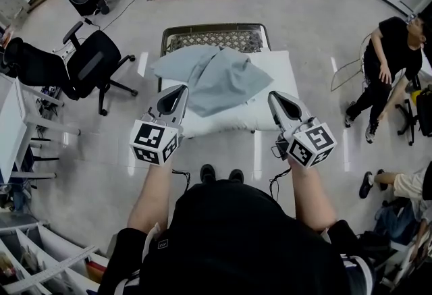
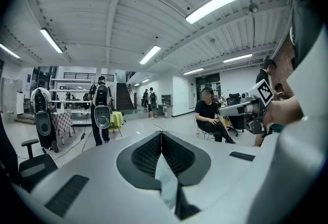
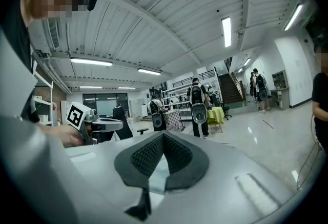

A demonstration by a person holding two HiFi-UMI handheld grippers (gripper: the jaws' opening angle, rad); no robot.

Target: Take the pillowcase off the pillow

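The blue-grey pillowcase (image 1: 214, 79) lies crumpled loose atop the bare white pillow (image 1: 278, 72) on the worktop (image 1: 212, 36) at twelve o'clock, so the stripping looks done, while the left tool (image 1: 180, 90) and right tool (image 1: 273, 94), both pressed together and empty, hover at its six o'clock edge.

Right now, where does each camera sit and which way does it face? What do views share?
Head view: on the person's head, steeply down at the pillowcase lying on the pillow; forearms, torso, left gripper and right gripper show.
Left gripper view: on that gripper, about level across the hall; its shut jaws show.
Right gripper view: the same, jaws shut.
Shared: each gripper view catches the other gripper.
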